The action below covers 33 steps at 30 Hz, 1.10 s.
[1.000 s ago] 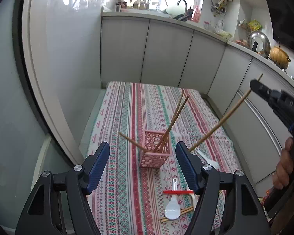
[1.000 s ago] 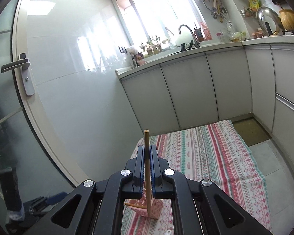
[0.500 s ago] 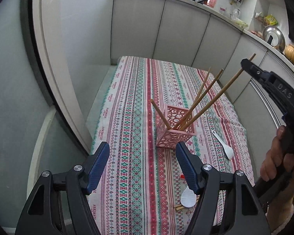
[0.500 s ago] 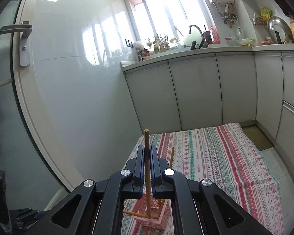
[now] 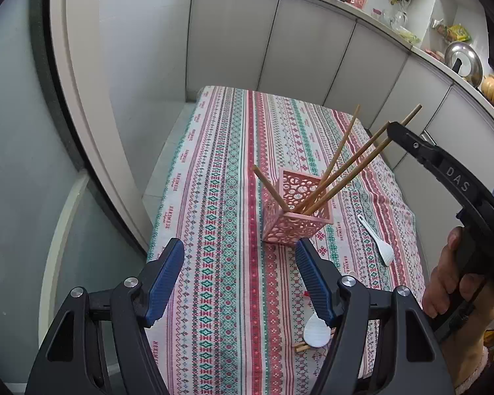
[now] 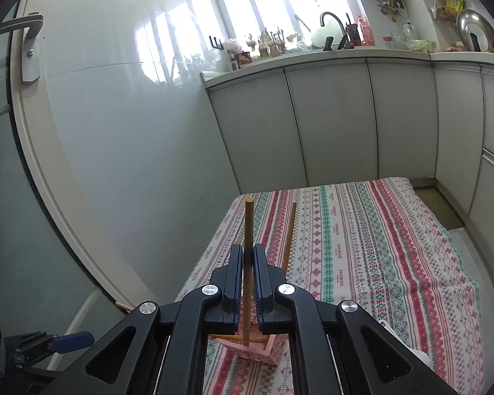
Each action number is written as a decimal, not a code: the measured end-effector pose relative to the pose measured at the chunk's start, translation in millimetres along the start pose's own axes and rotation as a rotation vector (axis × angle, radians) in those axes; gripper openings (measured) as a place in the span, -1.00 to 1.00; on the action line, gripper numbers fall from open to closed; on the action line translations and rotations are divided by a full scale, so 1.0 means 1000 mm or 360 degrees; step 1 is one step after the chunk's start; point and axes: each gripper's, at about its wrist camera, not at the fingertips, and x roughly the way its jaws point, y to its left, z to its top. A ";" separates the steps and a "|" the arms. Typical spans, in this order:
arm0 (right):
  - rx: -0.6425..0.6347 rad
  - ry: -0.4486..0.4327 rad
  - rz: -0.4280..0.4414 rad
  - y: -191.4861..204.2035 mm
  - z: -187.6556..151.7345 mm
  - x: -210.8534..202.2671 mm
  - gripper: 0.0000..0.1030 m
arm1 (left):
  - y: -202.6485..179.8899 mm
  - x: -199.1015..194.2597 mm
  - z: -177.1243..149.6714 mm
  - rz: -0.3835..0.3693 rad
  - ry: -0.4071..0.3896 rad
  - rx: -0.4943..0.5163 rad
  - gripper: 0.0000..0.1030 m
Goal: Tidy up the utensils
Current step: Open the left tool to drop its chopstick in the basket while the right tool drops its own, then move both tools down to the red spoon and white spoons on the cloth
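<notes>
A pink perforated holder [image 5: 296, 212] stands on the striped tablecloth [image 5: 227, 177] with several wooden chopsticks leaning in it. My right gripper [image 6: 248, 253] is shut on one chopstick [image 6: 248, 230] whose lower end is inside the holder [image 6: 266, 350]; in the left wrist view it [image 5: 393, 130] reaches in from the right and grips that chopstick [image 5: 362, 168] near its top. My left gripper [image 5: 238, 253] is open and empty, above the cloth in front of the holder. Two white spoons [image 5: 380, 245] [image 5: 316, 329] lie on the cloth.
More chopsticks [image 5: 301, 347] and a red item [image 5: 307, 293] lie near the front spoon, partly hidden by my left finger. White cabinets [image 5: 306, 42] run along the back and right. A glass door [image 5: 33, 131] is on the left. The cloth edge drops on both sides.
My right gripper has carried its chopstick down and in, so its lower end now sits in the holder. My left gripper has risen and tilted down; it stays open.
</notes>
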 end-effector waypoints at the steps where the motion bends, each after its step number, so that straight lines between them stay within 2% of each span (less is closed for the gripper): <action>1: -0.0004 -0.0011 0.0005 -0.001 0.001 -0.001 -0.89 | -0.001 0.000 0.000 -0.0008 0.0002 -0.0002 0.41; 7: 0.0004 0.0015 -0.0037 -0.011 -0.006 0.003 -0.89 | -0.006 0.002 -0.001 -0.0024 0.0006 -0.0001 0.41; 10: 0.0075 0.0069 -0.0018 -0.020 -0.012 0.009 -0.89 | -0.009 0.005 0.000 -0.0023 0.0014 0.0007 0.41; 17: 0.0105 0.0226 0.0041 -0.023 -0.020 0.021 -0.84 | -0.014 0.008 -0.002 -0.0019 0.0027 0.0028 0.41; 20: 0.0125 0.0256 0.0054 -0.028 -0.016 0.013 -0.67 | -0.016 0.009 -0.002 -0.0011 0.0036 0.0042 0.41; 29: 0.0161 0.0394 0.0020 -0.055 -0.007 -0.037 -0.62 | -0.031 0.009 -0.011 -0.0038 0.0088 0.0133 0.42; 31: 0.0164 0.0454 -0.0003 -0.065 -0.011 -0.047 -0.45 | -0.037 0.011 -0.015 -0.0055 0.0117 0.0161 0.43; 32: 0.0174 0.0478 -0.0019 -0.070 -0.014 -0.051 -0.13 | -0.040 0.012 -0.018 -0.0059 0.0133 0.0176 0.43; 33: 0.0183 0.0506 -0.0034 -0.076 -0.018 -0.055 0.09 | -0.044 0.015 -0.021 -0.0061 0.0154 0.0197 0.43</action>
